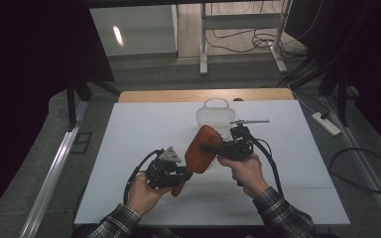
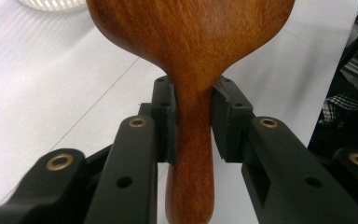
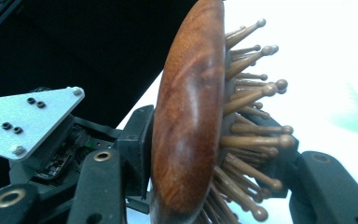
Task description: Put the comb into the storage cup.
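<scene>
Both grippers' fingers (image 2: 168, 119) clamp wooden hairbrush (image 1: 198, 151): handle, head.

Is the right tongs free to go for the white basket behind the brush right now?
Probably not: the right tongs are clamped across the wooden hairbrush head, which the left tongs grip by its handle. The white basket lies just beyond on the table, otherwise unobstructed.

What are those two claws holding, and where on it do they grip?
Both hold one wooden hairbrush. The left claw clamps its narrow handle; the right claw grips its head, between the smooth back and the bristle side.
</scene>
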Demonstrator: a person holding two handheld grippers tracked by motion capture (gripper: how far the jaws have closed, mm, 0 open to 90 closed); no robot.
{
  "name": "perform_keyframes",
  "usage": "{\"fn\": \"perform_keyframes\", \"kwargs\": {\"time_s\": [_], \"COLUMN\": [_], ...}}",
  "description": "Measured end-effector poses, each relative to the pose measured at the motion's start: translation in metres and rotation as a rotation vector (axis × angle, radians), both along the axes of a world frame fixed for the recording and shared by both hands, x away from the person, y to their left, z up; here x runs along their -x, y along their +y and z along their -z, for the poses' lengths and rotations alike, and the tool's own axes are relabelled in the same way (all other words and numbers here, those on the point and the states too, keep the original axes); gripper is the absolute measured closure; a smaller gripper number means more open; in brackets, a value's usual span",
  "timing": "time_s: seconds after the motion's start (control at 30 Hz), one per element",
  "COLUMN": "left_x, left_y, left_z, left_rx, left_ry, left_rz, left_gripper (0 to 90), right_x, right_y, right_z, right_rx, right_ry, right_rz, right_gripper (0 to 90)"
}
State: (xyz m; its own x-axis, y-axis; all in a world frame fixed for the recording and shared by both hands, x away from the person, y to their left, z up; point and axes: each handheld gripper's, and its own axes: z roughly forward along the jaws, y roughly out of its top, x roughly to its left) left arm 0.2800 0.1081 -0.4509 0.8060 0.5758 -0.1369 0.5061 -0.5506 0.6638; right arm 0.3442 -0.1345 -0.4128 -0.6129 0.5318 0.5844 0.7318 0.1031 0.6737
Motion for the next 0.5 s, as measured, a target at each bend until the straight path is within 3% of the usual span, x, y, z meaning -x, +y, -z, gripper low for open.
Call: {"fn": "perform_keyframes", "kwargs": {"time_s": [0.37, 0.5], "left_x": [-0.0013, -0.0023], "left_y": [-0.0008, 0.0004], "left_z": [0.0043, 0.0049], "left_rx": [0.003, 0.009], "left_ry": [0.022, 0.030], "left_rz": [-0.001, -0.012], "left_gripper": [70.8, 65.2], "right_x": [0.0025, 0.0032], "right_y": [0.0022, 0.0026], "right_z": [0.0018, 0.0019], "right_rx": [-0.010, -0.004], "right_ry": [0.007, 0.003], "right_rz": [-0.010, -0.016], "right_gripper": [53.9, 54.3]}}
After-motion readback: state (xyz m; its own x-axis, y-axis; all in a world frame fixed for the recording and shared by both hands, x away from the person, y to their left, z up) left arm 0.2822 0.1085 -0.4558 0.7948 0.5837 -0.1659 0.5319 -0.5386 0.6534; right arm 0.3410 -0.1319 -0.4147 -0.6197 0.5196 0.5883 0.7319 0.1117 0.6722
